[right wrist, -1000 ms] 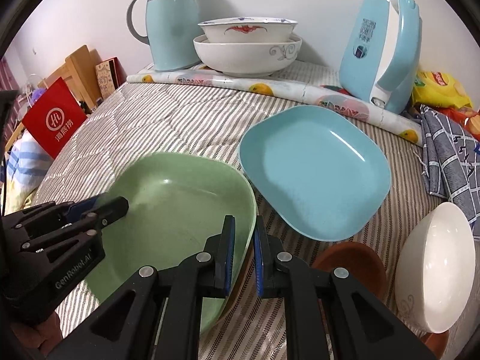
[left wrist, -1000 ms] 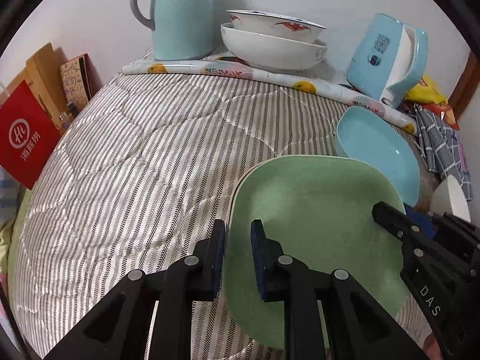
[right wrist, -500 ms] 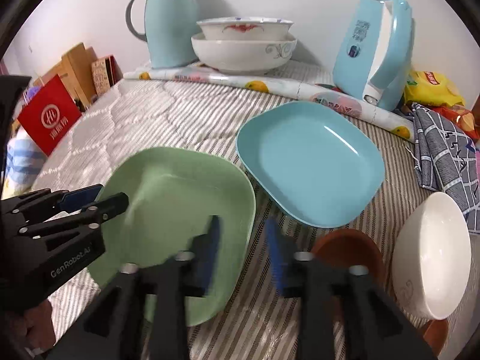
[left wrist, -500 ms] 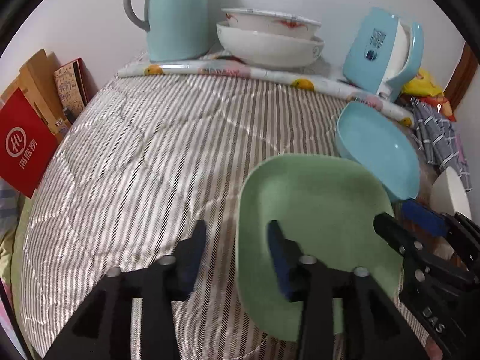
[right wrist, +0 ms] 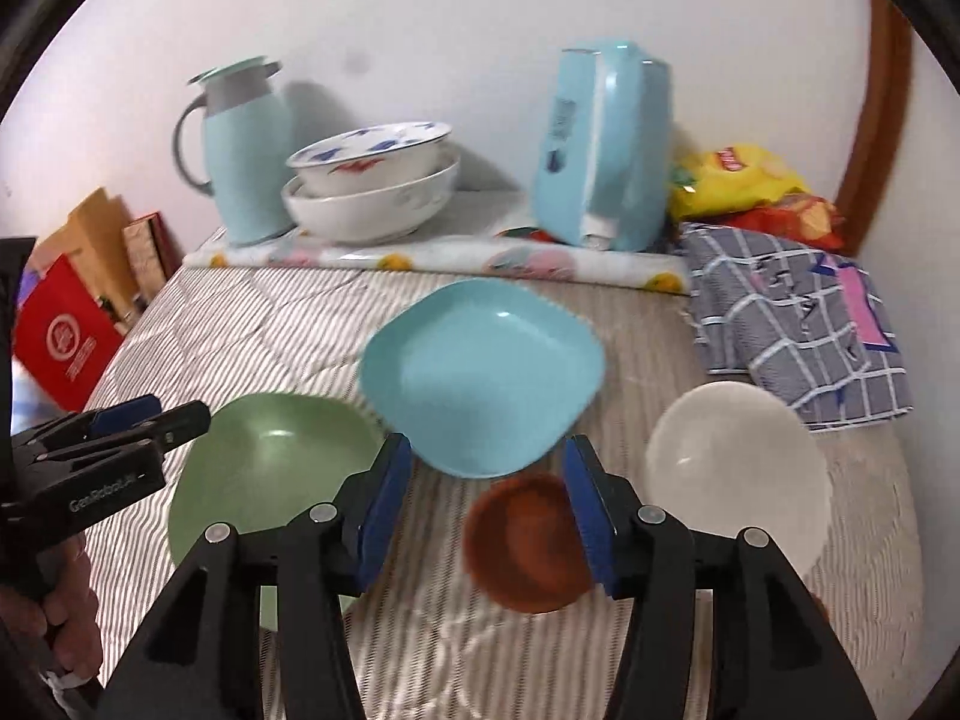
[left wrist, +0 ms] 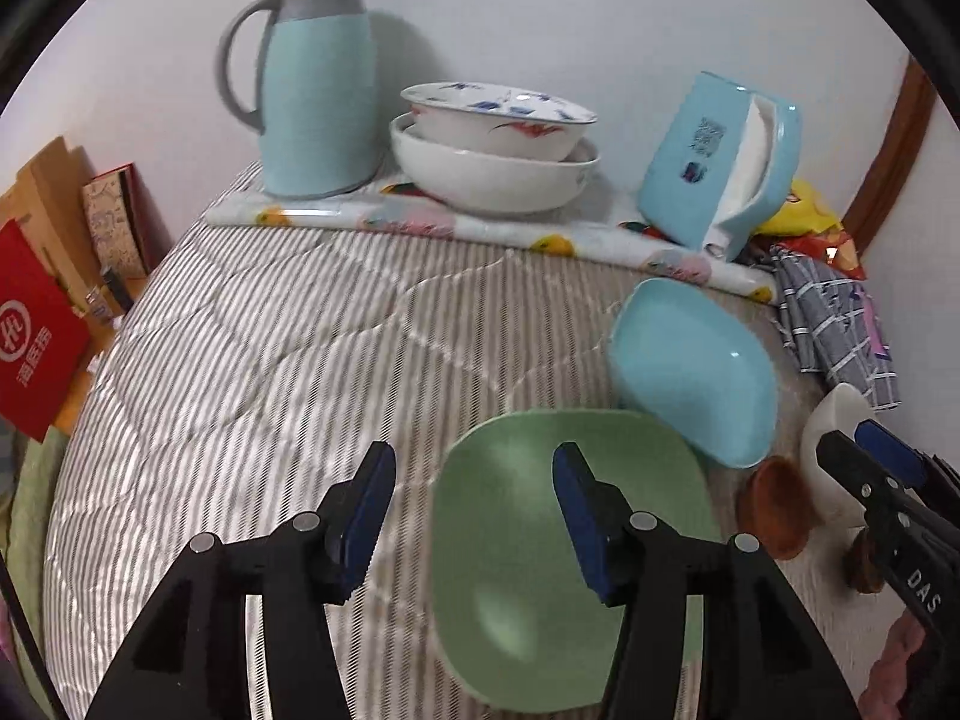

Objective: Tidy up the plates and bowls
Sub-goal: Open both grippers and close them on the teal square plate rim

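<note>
A green square plate lies flat on the striped quilt; it also shows in the right wrist view. My left gripper is open and empty above the plate's left edge. My right gripper is open and empty above a small brown bowl. A blue square plate lies behind it, with a white bowl to the right. The blue plate, brown bowl and white bowl also show in the left wrist view.
Two stacked white bowls, a blue thermos jug and a blue box stand at the back by the wall. A checked cloth and snack bags lie at the right. A red box stands at the left.
Both grippers opened and let go of the green plate, then pulled back and up. The plate now lies flat on the quilt. The right gripper swung right toward the brown bowl.
</note>
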Motion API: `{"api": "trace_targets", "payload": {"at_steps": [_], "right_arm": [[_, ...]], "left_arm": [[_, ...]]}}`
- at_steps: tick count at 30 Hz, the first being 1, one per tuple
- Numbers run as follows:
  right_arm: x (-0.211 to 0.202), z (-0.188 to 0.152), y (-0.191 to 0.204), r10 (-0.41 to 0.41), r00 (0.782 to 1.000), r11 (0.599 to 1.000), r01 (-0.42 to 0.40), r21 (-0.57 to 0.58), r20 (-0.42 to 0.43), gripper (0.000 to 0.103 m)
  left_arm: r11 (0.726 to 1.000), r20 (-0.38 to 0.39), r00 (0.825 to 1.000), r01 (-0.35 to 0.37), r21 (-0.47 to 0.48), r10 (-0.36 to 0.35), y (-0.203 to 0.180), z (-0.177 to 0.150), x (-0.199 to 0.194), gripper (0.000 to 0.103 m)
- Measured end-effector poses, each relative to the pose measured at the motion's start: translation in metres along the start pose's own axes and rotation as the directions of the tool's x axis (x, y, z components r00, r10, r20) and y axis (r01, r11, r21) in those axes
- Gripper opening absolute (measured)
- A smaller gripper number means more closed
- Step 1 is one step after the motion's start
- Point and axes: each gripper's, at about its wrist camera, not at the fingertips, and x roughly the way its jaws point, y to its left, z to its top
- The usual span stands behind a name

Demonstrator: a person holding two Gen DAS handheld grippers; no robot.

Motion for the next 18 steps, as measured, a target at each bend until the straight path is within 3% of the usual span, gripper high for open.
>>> {"api": "trace_targets", "payload": {"at_steps": [14, 18], "right_arm": [[0.028, 0.025, -0.034, -0.058, 0.998, 0.994, 0.061, 0.094, -0.038, 0.052], [0.04, 0.032, -0.039, -0.072, 0.996, 0.993, 0.076, 0.095, -0.048, 0.049]], "left_arm": [[0.995, -0.016, 0.999, 0.03, 0.093, -0.029, -0.042, 0.038, 0.028, 0.052], [0.993, -0.033, 0.997, 0.075, 0.093, -0.072, -0.046, 0.048, 0.041, 0.052]]}}
